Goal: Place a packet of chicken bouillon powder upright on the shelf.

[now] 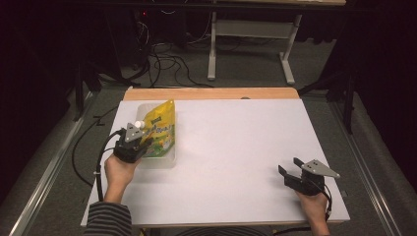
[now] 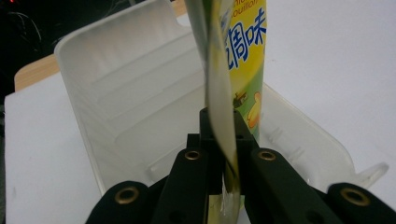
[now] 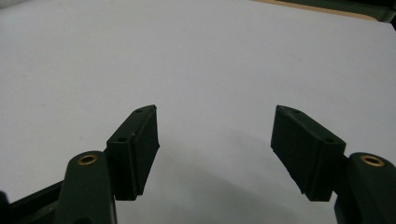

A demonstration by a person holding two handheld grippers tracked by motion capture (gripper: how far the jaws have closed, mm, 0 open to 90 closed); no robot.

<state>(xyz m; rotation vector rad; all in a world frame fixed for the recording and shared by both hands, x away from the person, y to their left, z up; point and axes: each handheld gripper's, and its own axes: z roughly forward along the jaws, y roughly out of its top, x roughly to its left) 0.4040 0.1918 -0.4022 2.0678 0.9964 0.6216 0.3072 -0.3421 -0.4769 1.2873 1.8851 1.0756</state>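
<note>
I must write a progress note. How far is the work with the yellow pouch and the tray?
Done: the left gripper is shut on the yellow pouch, which is over the clear tray. In hand: setting it there. Left: letting go. The right gripper is open above the bare table.

Yellow-green pouch [image 1: 161,132], translucent white tray [image 2: 130,102], black tongs [image 3: 215,154].

Bright table; dark bkgd; soft focus
</note>
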